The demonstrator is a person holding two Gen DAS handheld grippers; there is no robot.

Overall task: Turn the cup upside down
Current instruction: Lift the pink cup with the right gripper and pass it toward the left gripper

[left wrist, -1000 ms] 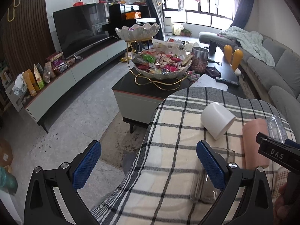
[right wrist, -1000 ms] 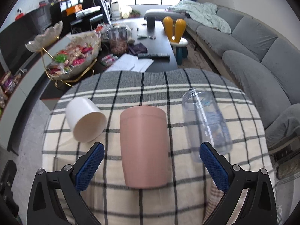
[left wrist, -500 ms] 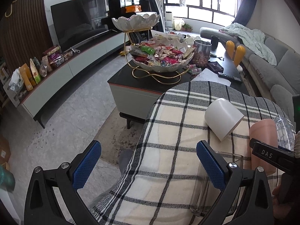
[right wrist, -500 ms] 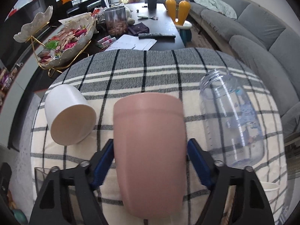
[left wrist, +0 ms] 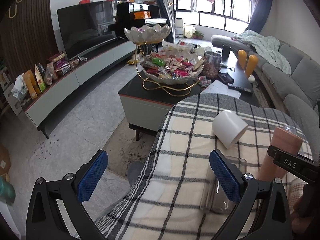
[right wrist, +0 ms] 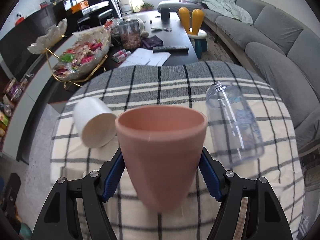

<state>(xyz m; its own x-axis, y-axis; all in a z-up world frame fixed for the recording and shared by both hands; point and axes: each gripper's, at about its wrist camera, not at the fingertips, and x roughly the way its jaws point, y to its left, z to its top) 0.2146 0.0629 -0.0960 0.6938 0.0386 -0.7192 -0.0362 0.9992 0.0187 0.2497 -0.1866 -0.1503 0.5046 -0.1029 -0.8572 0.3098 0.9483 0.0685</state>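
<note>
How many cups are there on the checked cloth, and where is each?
2: the pink cup gripped by the right gripper, and a white cup on its side, left of it. More may be hidden.

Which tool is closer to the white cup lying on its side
Right. The right tool, shut on the pink plastic cup, sits just beside the white cup lying on its side. The left tool hangs open, further back.
</note>
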